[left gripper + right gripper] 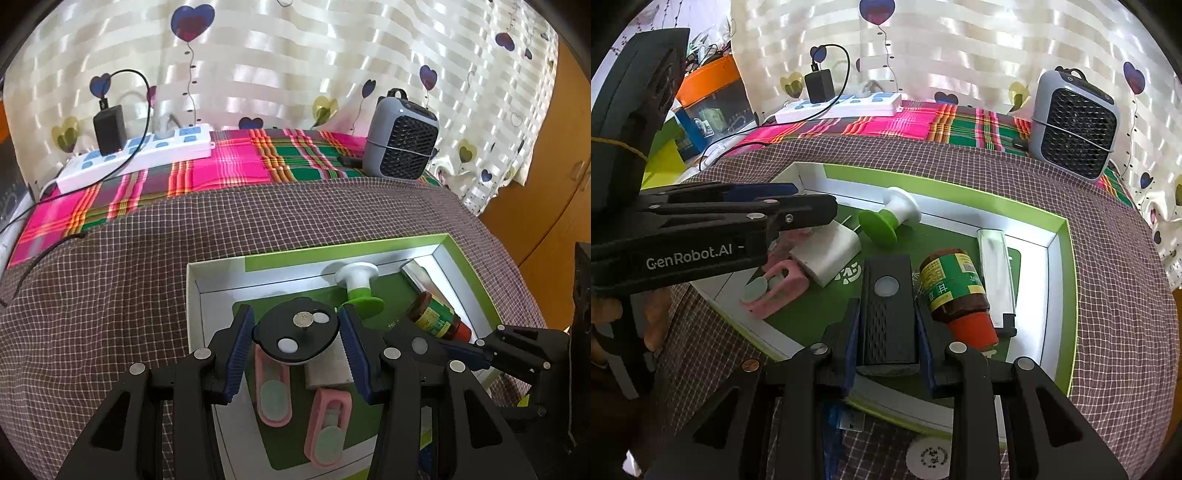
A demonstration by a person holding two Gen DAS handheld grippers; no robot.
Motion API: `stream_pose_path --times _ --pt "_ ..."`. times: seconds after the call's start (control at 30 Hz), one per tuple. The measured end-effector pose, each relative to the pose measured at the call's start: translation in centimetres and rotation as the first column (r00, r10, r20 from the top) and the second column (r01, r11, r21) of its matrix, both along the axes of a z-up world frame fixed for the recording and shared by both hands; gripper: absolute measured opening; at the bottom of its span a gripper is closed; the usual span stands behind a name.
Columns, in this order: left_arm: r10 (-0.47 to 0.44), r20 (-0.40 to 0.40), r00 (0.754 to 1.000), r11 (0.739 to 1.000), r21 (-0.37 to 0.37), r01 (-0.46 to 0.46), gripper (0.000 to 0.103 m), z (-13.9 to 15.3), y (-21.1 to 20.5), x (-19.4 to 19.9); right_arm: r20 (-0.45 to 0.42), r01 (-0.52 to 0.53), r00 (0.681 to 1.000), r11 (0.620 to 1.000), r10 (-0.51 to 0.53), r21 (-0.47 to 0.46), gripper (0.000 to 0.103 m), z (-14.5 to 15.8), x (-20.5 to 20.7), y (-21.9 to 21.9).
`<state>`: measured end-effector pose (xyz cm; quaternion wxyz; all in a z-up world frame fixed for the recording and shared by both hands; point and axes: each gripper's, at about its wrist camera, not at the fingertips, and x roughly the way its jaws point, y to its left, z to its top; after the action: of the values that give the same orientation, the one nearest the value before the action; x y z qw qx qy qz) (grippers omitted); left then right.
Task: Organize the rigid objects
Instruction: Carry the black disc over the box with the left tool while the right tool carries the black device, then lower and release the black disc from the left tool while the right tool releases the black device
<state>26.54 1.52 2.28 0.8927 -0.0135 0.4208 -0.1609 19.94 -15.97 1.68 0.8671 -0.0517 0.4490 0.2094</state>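
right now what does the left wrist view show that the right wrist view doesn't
Only the left wrist view shows the round black disc with white dots, held between the left gripper fingers.

Only the right wrist view shows the black perforated rectangular block in the right gripper, and the white rectangular block.

Both show the green-lined tray, the green and white spool, the red-capped brown bottle and the grey fan heater.

Both wrist cameras looking forward and down past own jaws, hovering close over green tray (476,280) (1065,258); both sharing tray, fan heater (400,146) (1075,129) and curtain (295,55) (960,44) beyond jaws.
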Motion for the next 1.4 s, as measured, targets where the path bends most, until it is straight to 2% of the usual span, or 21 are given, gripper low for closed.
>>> stream_pose_path --times 0.67,1.13,1.23,1.3,1.4 --pt "0.000 -0.026 1.000 1.000 -0.025 -0.001 0.047 -0.5 0.1 0.8 -0.006 0.001 1.000 1.000 -0.002 -0.014 0.029 -0.3 0.6 0.2" --pt "-0.013 -0.036 0.999 1.000 -0.015 0.013 0.047 -0.7 -0.1 0.7 0.008 0.007 1.000 1.000 -0.006 -0.017 0.029 -0.1 0.4 0.2" --pt "-0.011 -0.037 0.999 1.000 -0.017 0.010 0.047 -0.6 0.0 0.6 0.007 0.011 1.000 1.000 -0.011 -0.008 0.033 -0.1 0.3 0.1" --pt "-0.013 -0.030 0.999 1.000 -0.010 0.013 0.047 -0.5 -0.1 0.3 0.012 0.014 1.000 1.000 -0.014 -0.009 0.040 0.0 0.2 0.1" --pt "-0.022 -0.025 0.999 1.000 -0.007 0.022 0.047 -0.2 -0.3 -0.2 0.019 0.016 1.000 1.000 -0.016 -0.005 0.041 0.2 0.0 0.1"
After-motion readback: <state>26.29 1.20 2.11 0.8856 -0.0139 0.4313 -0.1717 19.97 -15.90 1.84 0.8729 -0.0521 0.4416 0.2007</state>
